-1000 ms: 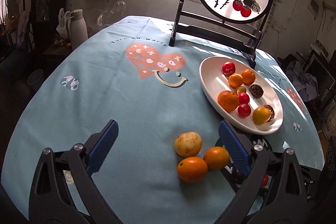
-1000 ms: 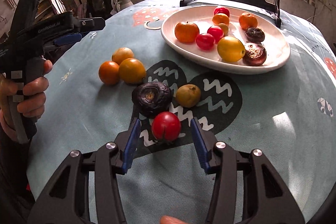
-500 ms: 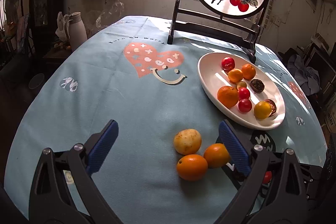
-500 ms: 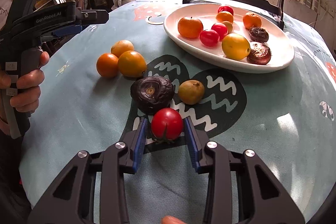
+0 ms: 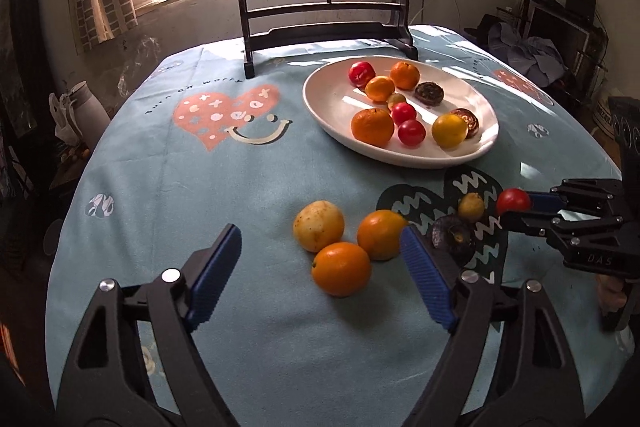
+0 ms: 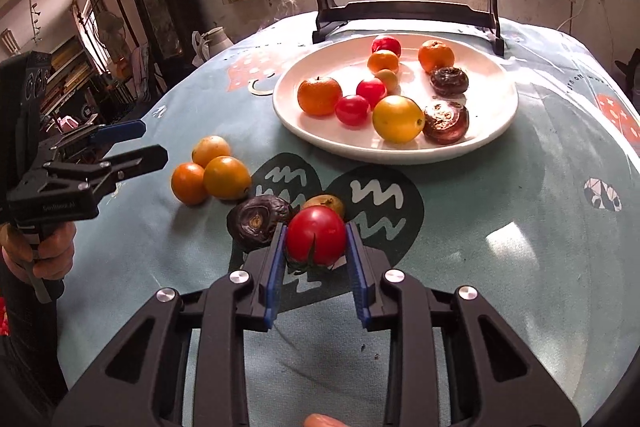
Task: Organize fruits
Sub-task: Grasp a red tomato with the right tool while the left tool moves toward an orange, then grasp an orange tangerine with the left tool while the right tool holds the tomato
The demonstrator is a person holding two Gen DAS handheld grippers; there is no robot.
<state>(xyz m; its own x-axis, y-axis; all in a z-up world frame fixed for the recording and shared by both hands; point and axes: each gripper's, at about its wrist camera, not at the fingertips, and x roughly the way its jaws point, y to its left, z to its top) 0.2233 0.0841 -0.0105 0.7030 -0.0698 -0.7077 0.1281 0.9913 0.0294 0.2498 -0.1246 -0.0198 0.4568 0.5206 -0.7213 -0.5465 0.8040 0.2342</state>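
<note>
- The right tool (image 6: 316, 251) has its blue pads pressed on both sides of a red tomato (image 6: 316, 241), gripping it.
- Just beyond that tool's left finger lies a dark wrinkled fruit (image 6: 258, 223); a small yellow-brown fruit (image 6: 326, 203) sits right behind the tomato.
- The left tool (image 5: 320, 267) has just been narrowing its jaws, but they stand apart with nothing pressed between them.
- Ahead of the left tool's fingers sit three fruits touching one another: an orange (image 5: 341, 269), a second orange (image 5: 380, 234) and a pale yellow fruit (image 5: 319, 225).
- Farther ahead of both tools, a white plate (image 6: 492, 131) on the table (image 5: 200, 179) holds more fruit.
</note>
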